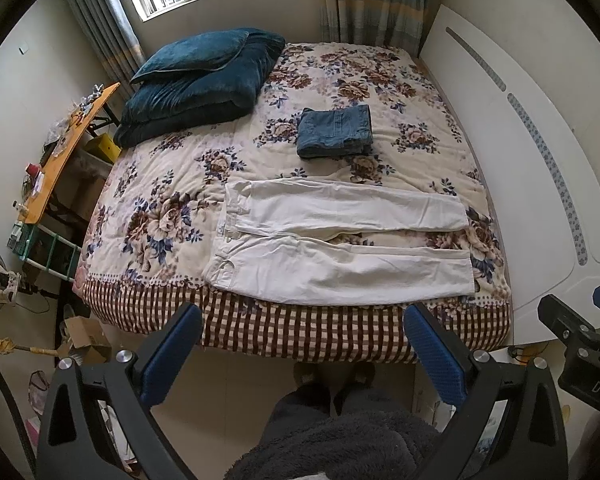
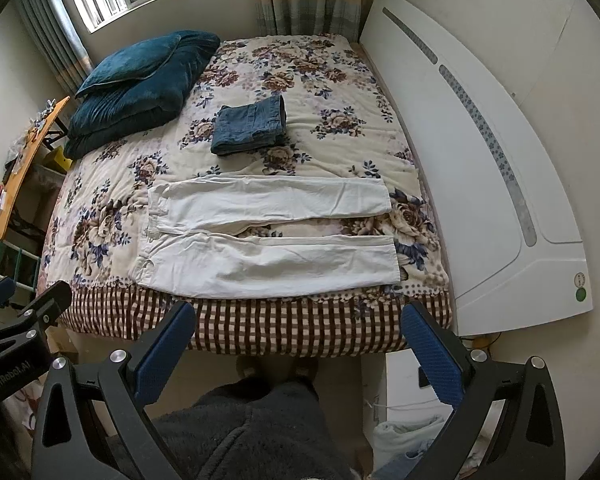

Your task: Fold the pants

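Observation:
White pants (image 1: 340, 240) (image 2: 268, 236) lie flat across the near part of the bed, waistband to the left, both legs stretched to the right with a gap between them. Folded blue jeans (image 1: 335, 131) (image 2: 250, 126) sit farther back on the floral blanket. My left gripper (image 1: 302, 354) hangs open over the floor in front of the bed's near edge, nothing between its fingers. My right gripper (image 2: 298, 354) is open too, at the same distance from the bed, empty. Each gripper's edge shows in the other's view.
A teal pillow on a folded teal quilt (image 1: 196, 80) fills the bed's far left corner. A white headboard (image 2: 480, 168) runs along the right side. A cluttered orange table (image 1: 64, 148) stands left of the bed. A person's dark fleece clothing and slippers (image 1: 332, 380) are below.

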{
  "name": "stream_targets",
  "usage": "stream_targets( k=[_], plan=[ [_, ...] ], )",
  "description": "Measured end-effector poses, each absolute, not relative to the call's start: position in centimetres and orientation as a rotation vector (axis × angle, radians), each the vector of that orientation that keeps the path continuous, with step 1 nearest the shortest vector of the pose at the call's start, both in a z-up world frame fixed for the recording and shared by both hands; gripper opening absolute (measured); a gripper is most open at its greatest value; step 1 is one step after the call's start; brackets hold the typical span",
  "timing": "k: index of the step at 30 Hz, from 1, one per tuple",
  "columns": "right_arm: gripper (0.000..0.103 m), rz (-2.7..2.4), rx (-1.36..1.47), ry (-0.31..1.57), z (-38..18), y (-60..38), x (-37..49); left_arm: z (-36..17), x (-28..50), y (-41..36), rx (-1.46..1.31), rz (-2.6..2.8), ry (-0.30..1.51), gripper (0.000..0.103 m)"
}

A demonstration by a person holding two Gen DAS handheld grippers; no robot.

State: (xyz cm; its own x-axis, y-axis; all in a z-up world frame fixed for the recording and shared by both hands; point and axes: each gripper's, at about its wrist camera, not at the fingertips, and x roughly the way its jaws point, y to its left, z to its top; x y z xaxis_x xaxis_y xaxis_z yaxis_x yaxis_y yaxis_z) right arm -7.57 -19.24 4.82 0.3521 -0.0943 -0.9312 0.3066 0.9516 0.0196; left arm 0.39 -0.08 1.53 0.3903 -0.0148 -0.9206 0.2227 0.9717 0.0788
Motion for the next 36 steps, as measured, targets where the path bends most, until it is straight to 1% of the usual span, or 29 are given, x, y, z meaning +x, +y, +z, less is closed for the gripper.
stream_targets(
  k=[17,36],
  plan=[
    [0.103,-0.252,0.215,1.171,6.0,-19.9,-7.9,2.5,0.1,-1.1,0.196,-0.148,1.144,0.103],
    [0.103,-0.240,0.206,1.159,6.6,-20.2,-7.9,2.8,-0.2,-0.3,0.176,-0.143,1.113,0.103]
  ],
)
